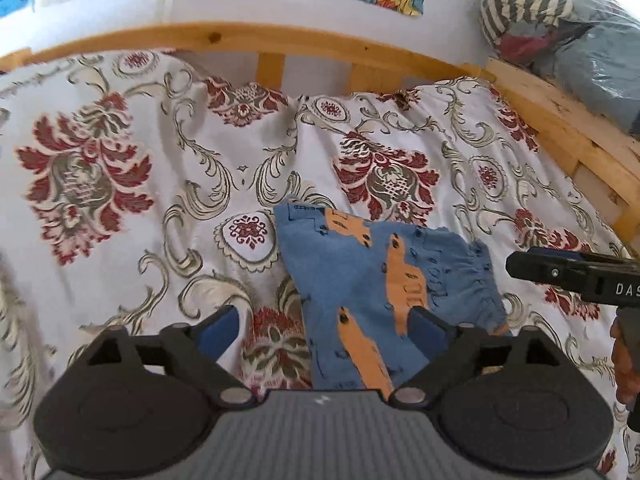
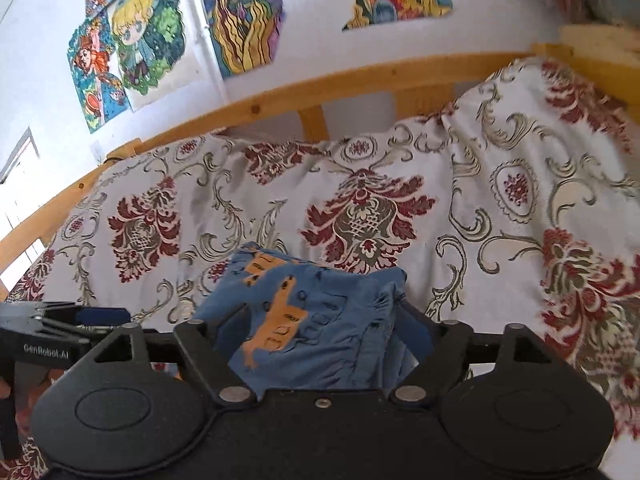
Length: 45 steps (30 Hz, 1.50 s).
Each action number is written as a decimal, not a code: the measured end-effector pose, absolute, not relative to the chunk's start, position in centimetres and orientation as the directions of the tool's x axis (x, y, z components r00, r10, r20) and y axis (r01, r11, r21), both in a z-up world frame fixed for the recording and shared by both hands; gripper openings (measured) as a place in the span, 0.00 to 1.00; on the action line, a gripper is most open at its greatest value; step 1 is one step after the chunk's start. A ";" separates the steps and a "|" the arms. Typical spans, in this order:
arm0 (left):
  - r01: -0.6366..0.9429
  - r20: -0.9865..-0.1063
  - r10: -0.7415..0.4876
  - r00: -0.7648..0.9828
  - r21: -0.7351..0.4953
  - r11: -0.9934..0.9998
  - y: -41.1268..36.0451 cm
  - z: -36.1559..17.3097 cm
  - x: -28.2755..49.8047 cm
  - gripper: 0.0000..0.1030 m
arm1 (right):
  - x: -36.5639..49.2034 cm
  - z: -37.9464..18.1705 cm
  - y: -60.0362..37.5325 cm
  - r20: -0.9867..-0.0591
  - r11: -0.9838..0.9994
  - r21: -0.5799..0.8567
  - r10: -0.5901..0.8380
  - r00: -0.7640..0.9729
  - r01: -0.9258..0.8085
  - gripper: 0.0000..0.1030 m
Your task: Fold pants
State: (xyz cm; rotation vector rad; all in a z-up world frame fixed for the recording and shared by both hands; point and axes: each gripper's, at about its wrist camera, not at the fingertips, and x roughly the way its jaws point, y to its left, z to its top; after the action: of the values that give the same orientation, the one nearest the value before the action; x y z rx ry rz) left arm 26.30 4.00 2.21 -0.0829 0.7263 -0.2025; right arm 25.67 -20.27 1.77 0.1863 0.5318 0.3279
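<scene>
Small blue pants (image 1: pixel 360 280) with orange patches lie folded in a compact bundle on the patterned bedspread (image 1: pixel 160 160). In the left wrist view my left gripper (image 1: pixel 324 328) is open, its fingers wide apart, the right finger resting over the pants' near edge. The right gripper (image 1: pixel 576 276) shows at the right edge, beside the gathered waistband. In the right wrist view the pants (image 2: pixel 304 320) sit between the open fingers of my right gripper (image 2: pixel 320 332), and the left gripper (image 2: pixel 60 320) shows at the far left.
A wooden bed rail (image 1: pixel 260 40) runs along the far side and the right (image 1: pixel 580 136). A striped bundle in plastic (image 1: pixel 560 20) lies on the right rail. Posters (image 2: pixel 132 40) hang on the white wall. The bedspread (image 2: pixel 520 200) is wrinkled.
</scene>
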 end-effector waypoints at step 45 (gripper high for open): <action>0.010 -0.564 -0.054 0.824 -0.081 0.997 3.4 1.4 9.1 1.00 | 7.3 -0.5 -19.0 -0.371 0.973 0.169 0.208 0.905 -0.155 0.99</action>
State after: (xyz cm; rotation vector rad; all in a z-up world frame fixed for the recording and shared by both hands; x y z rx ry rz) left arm 9.07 3.37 1.44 -0.0754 0.6010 -0.0344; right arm 7.33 -19.04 -0.48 0.1366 0.3979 0.1881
